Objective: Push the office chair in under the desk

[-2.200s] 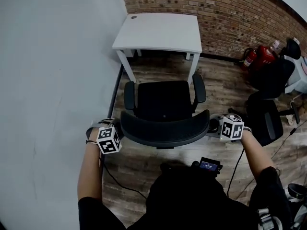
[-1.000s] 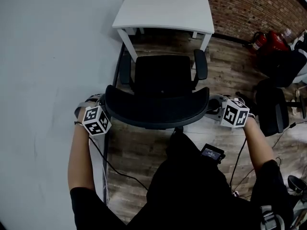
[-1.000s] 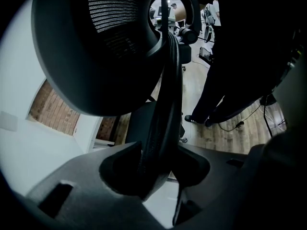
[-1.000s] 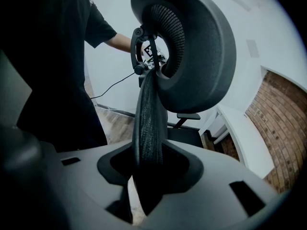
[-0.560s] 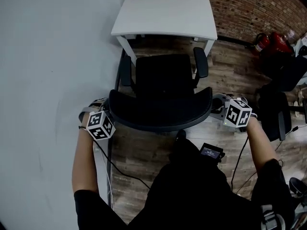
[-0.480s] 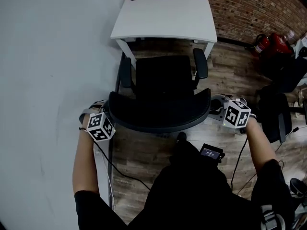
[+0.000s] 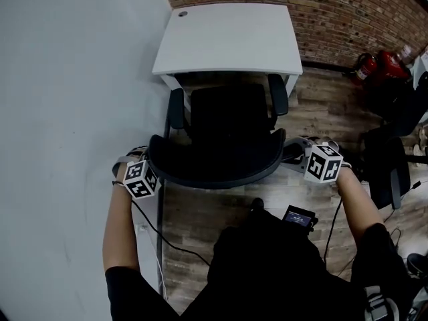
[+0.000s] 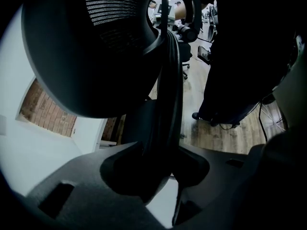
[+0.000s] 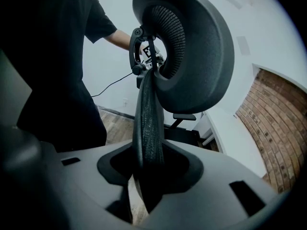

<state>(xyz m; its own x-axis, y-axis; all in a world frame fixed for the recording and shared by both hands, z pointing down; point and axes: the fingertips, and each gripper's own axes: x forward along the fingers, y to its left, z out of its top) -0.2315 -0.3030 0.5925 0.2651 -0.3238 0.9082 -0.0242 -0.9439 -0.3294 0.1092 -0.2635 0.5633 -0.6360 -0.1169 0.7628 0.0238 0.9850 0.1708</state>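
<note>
From above and behind the office chair [image 7: 227, 122] we look steeply down on its backrest [image 7: 217, 169], with the table [image 7: 227, 39] beyond it. Our camera on the left claw [image 7: 152, 162] sits tight against the backrest's left edge, facing right along it. The one on the right claw [image 7: 289, 154] sits at the right edge, facing left. All three views share that backrest.

A brick wall [image 7: 348, 12] runs from twelve to one o'clock. Red fire extinguishers [image 7: 374, 65] stand at its foot at two o'clock, with spare black chairs [image 7: 384, 166] at three. A pale wall [image 7: 67, 112] fills nine o'clock. A black cable [image 7: 150, 229] trails over the wooden floor [image 7: 200, 212] at seven.
</note>
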